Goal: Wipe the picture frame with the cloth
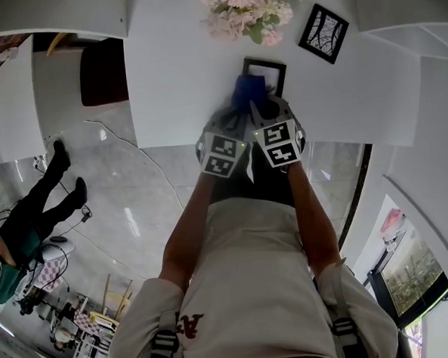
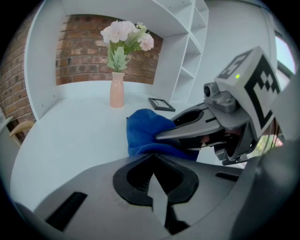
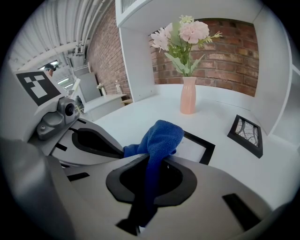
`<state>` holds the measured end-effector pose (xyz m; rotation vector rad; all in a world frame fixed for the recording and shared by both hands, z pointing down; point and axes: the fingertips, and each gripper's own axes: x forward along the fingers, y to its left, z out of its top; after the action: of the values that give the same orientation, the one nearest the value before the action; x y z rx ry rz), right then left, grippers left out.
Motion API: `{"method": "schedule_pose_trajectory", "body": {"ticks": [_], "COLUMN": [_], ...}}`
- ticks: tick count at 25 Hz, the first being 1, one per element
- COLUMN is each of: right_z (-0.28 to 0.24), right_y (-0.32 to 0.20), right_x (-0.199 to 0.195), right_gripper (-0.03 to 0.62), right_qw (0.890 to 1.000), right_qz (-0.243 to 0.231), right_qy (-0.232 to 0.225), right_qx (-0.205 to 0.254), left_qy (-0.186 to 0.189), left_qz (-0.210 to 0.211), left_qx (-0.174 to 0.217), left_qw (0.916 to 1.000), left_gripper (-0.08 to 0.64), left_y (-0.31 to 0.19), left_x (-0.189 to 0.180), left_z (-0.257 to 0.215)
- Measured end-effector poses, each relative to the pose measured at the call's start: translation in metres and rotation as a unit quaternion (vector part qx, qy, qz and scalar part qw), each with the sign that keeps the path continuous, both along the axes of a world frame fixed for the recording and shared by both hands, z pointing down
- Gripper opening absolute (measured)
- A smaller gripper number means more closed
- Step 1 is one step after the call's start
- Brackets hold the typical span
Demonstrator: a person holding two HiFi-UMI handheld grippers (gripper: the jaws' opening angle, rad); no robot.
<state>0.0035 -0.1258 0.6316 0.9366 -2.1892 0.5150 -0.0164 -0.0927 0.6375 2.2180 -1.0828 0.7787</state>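
Observation:
A blue cloth hangs bunched from my right gripper, whose jaws are shut on it; a strip of it runs down between them in the right gripper view. The cloth rests over the near left corner of a black picture frame lying flat on the white table. My left gripper sits close beside, shut, its tips at the cloth's lower edge; no cloth shows between its jaws. The cloth hides most of the frame.
A second black frame with a branch print lies to the right. A pink vase of pale flowers stands behind. White shelving and a brick wall close the back; the table's front edge is just under my hands.

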Motion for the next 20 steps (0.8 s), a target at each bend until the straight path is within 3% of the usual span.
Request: {"method": "schedule_pose_trajectory", "body": {"ticks": [20], "right_z": [-0.004], "right_y": [0.002], "right_x": [0.036], "right_gripper": [0.032], "right_qw": [0.999], "right_qz": [0.041], "right_qy": [0.024], "right_qx": [0.004], "left_qy": [-0.006], "left_qz": [-0.001], "left_qx": [-0.001], "left_qw": [1.0], "left_gripper": [0.002], "left_y": [0.0], "left_x": [-0.001], "left_z": [0.001]}}
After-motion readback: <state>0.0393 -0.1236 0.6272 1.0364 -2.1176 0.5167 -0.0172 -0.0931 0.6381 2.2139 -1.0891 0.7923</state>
